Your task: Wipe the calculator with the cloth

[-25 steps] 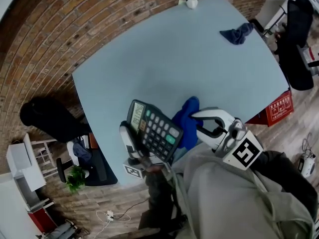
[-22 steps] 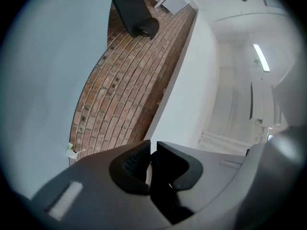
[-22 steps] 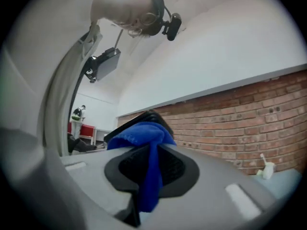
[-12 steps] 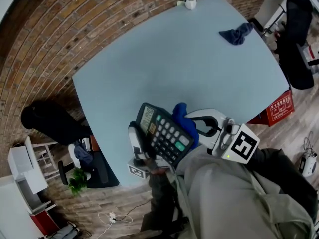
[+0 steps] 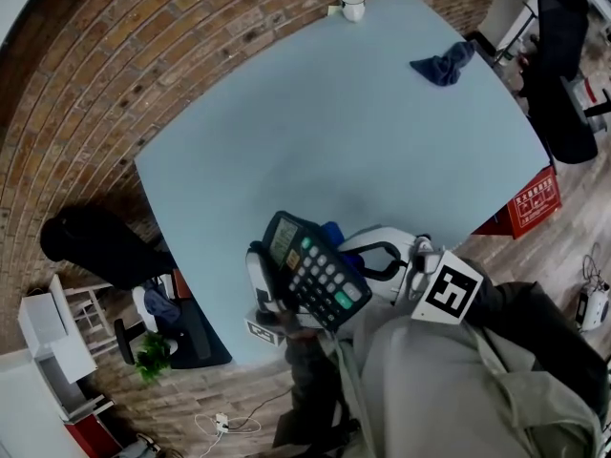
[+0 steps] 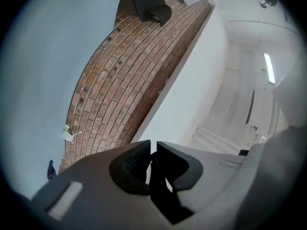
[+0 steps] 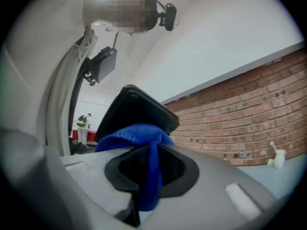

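A dark calculator (image 5: 312, 270) with grey and green keys is held up, tilted, over the near edge of the pale blue table (image 5: 315, 132). My left gripper (image 5: 270, 289) is shut on its lower left edge; in the left gripper view the jaws (image 6: 151, 158) pinch that thin dark edge (image 6: 160, 195). The right gripper (image 5: 342, 248) reaches in behind the calculator from the right, shut on a bright blue cloth (image 7: 149, 171). The cloth bunches against the calculator's black back (image 7: 136, 111). From the head view only a scrap of cloth (image 5: 331, 234) shows.
A white mug (image 5: 352, 5) with a spoon stands at the table's far edge. A dark blue rag (image 5: 441, 65) lies at the far right corner. Off the table to the right are a black chair (image 5: 558, 74) and a red box (image 5: 533, 203).
The calculator and left gripper have shifted right and tilted a little. The right gripper slid left behind the calculator, so the blue cloth is now mostly hidden.
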Demonstrator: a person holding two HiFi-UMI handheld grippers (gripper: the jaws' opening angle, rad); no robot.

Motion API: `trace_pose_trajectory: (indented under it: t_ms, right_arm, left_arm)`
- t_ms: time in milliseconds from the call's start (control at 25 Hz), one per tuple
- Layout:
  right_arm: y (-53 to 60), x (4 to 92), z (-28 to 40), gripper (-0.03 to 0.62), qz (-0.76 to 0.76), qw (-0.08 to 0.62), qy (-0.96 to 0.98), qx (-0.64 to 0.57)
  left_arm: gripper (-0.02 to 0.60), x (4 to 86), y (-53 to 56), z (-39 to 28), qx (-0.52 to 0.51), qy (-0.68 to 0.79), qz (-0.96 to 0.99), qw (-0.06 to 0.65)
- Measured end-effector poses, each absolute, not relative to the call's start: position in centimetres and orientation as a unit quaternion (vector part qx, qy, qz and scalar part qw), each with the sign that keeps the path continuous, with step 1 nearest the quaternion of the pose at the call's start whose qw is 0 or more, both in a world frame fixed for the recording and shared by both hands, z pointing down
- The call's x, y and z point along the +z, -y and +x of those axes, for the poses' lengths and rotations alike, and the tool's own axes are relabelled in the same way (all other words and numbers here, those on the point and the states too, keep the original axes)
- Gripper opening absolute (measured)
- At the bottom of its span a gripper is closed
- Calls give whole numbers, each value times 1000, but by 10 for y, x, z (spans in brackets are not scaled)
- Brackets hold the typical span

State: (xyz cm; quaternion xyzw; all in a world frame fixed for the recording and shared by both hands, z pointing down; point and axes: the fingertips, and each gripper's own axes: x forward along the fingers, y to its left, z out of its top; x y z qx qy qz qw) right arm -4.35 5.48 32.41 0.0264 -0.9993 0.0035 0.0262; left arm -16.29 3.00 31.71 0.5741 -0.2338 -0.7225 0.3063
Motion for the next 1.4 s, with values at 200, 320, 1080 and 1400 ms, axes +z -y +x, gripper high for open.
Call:
trace_pose_trajectory:
  t_ms: [200,320,1080,1400]
  right_arm:
    - [-4,299,-20,52,117,-30,993,17]
    - [9,288,-7,52,145,-49,988,-1]
    - [-26,315,-51,51,0,-50,997,59]
    - [30,278,-7,51,102,-113,987,48]
  left_arm:
    - [37,317,-30,-161,-708,247,586,307]
    - [37,319,-27,-152,-695,249,596,314]
    - [40,306,-26,-103,-678,131,624,366]
    - [38,318,-25,-117,-662,197,627,359]
